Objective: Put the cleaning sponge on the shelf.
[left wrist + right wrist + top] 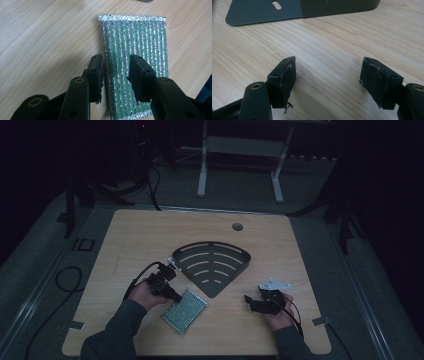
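Note:
A green and silver scouring pad (185,310) (140,42) lies flat on the wooden table near its front. My left gripper (176,296) (116,67) hovers open over the pad's near end, one jaw just off the pad's edge and the other above its striped face. A dark fan-shaped metal shelf (212,264) (269,11) with curved slots sits at the table's middle. Off to the right of the pad, my right gripper (248,301) (329,67) stands wide open over bare wood, short of the shelf's pointed corner, with nothing between its fingers.
The table (130,240) has a round cable hole (237,226) at the back. A white desk frame (240,165) stands on the floor behind it. Cables (67,280) trail on the dark floor to the left. Tape marks (321,321) sit at the front corners.

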Tool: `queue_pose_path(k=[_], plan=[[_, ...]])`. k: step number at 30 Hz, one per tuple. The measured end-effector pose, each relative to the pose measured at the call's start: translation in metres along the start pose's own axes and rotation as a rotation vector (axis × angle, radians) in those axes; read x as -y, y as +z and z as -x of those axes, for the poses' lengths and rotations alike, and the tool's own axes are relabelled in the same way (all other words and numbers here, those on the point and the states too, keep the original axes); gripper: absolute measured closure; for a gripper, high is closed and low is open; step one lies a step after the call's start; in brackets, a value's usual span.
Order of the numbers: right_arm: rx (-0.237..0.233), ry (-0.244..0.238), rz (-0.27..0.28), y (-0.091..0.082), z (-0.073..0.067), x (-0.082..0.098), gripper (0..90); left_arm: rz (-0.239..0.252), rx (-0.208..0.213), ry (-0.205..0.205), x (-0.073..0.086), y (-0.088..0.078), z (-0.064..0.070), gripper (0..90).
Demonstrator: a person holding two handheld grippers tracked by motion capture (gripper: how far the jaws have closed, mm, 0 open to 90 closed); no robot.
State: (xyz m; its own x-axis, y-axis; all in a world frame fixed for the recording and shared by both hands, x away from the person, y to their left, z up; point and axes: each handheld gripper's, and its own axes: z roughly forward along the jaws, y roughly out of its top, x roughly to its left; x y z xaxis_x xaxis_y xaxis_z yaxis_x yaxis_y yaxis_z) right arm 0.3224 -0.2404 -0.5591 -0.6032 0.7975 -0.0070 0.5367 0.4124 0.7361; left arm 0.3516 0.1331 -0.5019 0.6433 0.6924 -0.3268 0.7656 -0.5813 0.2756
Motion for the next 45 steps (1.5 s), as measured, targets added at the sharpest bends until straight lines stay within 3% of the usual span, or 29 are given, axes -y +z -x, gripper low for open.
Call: queue_pose_path(k=[9, 26, 38, 45], plan=[[0.000, 0.000, 0.000, 0.000, 0.000, 0.000, 28.2, -0.048, 0.029, 0.003, -0.004, 0.008, -0.008, 64.5], [-0.001, -0.001, 0.000, 0.000, 0.000, 0.000, 28.1, -0.070, 0.057, -0.007, -0.007, 0.013, -0.012, 68.6], [0.000, -0.001, 0.000, 0.000, 0.000, 0.000, 28.1, -0.092, 0.078, -0.040, -0.008, 0.016, -0.017, 69.8], [-0.001, -0.001, 0.000, 0.000, 0.000, 0.000, 28.1, -0.098, 0.094, -0.032, -0.009, 0.016, -0.017, 69.9]])
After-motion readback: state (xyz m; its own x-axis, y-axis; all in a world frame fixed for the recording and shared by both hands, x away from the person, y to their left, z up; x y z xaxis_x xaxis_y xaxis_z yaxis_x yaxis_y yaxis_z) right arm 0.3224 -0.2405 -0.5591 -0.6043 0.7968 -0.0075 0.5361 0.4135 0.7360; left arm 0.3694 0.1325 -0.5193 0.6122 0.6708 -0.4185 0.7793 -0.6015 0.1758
